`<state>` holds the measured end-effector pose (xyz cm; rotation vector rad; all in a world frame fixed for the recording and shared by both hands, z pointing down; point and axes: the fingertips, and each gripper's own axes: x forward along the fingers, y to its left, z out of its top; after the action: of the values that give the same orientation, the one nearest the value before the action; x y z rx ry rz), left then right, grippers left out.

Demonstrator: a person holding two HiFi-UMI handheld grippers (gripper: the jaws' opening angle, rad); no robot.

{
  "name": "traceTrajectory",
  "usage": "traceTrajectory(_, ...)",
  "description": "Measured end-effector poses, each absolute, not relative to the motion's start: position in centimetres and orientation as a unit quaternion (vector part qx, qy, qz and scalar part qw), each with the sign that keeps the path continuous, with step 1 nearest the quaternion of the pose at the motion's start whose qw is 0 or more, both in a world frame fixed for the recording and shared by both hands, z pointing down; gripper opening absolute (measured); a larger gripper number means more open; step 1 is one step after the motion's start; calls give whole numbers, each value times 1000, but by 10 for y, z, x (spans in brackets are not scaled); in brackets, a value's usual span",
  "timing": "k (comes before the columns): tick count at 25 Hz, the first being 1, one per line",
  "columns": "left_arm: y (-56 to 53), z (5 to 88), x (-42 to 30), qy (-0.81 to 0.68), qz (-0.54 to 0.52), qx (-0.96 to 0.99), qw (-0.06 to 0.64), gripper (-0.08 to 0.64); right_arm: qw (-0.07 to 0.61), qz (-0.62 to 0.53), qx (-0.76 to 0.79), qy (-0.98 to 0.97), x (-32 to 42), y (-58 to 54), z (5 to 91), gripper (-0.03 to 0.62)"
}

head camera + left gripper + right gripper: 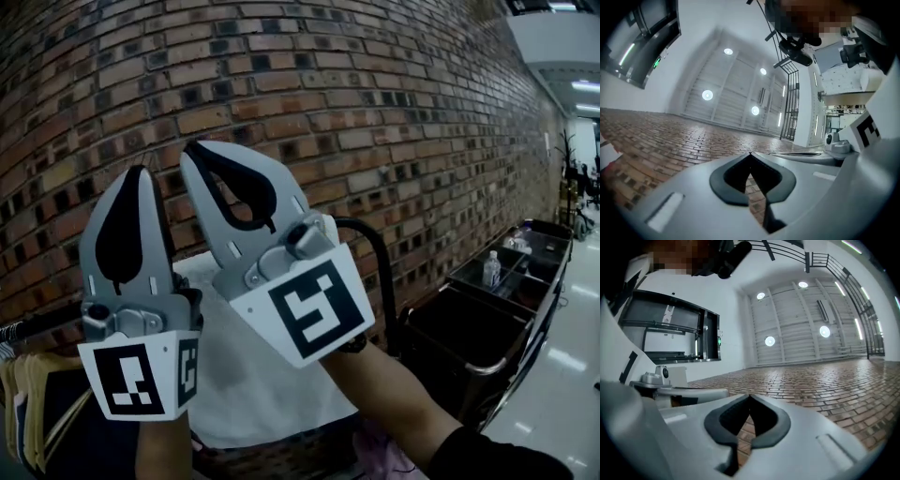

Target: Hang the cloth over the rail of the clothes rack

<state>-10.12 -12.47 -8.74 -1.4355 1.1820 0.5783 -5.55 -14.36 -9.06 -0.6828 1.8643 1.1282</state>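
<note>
**Both grippers raised and closed, cloth hanging at the rack**

The person is holding both grey grippers up toward the red-brown brick wall (pixel 356 84). The left gripper (pixel 138 171) is standing upright, its jaws pressed together with nothing between them (its own view is showing only brick through the opening below the tips). The right gripper (pixel 191 148) is leaning leftward just beside it, likewise closed and empty. Behind and below them the plain white cloth (pixel 253 394) is hanging flat, next to the black tubular rail (pixel 382 267) of the clothes rack. The grippers are covering the cloth's top edge. A black metal cart (pixel 469 347) is standing along the wall at the right.
</note>
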Motion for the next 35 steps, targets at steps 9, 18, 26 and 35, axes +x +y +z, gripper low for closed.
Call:
traceTrajectory(9, -167, 48, -98, 544, 195, -678, 454, 2, 363, 333, -336, 803, -58, -187, 47, 5)
traceTrajectory(18, -183, 200, -120, 597, 130, -734, 297, 2, 252, 205, -346, 880, -87, -203, 203, 5)
traceTrajectory(26, -198, 324, -135, 640, 75, -749, 154, 2, 150, 142, -372, 905, -87, -203, 311, 5)
traceTrajectory(35, -196, 352, -133, 650, 49, -748, 124, 2, 119, 123, -377, 910, -89, -205, 341, 5)
